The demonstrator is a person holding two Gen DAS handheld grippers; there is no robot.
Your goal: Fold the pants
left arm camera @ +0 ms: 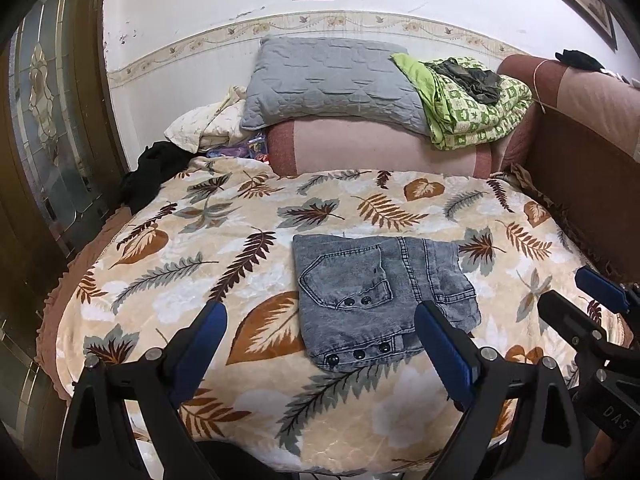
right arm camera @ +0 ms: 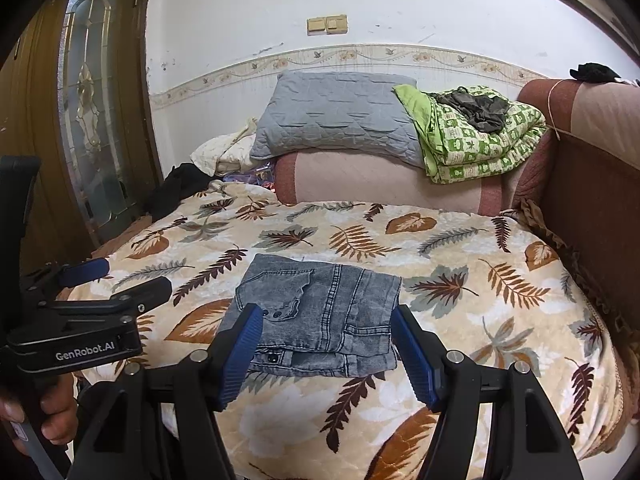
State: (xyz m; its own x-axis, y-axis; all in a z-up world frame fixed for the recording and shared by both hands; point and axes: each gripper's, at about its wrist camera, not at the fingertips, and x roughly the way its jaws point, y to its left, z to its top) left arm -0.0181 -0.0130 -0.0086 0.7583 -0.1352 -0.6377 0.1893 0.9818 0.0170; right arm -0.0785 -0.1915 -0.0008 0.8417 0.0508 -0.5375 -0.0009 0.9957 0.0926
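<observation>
A pair of grey-blue denim pants [left arm camera: 380,292] lies folded into a small rectangle on the leaf-patterned blanket [left arm camera: 192,240], snaps showing along its near edge. My left gripper [left arm camera: 320,308] hovers open just short of the pants, nothing between its blue pads. My right gripper [right arm camera: 327,312] is also open, its fingers framing the near edge of the pants [right arm camera: 332,300] without pressing on them. Each gripper shows in the other's view: the right gripper [left arm camera: 563,287] at the right edge, the left gripper [right arm camera: 136,276] at the left, held by a hand [right arm camera: 52,412].
At the back, a grey pillow [left arm camera: 324,80] and a green patterned quilt [left arm camera: 472,108] rest on a pink folded blanket [left arm camera: 380,152]. A black garment [left arm camera: 148,176] lies at the bed's far left corner. A wooden door [left arm camera: 52,120] stands left, a brown upholstered side [left arm camera: 580,160] right.
</observation>
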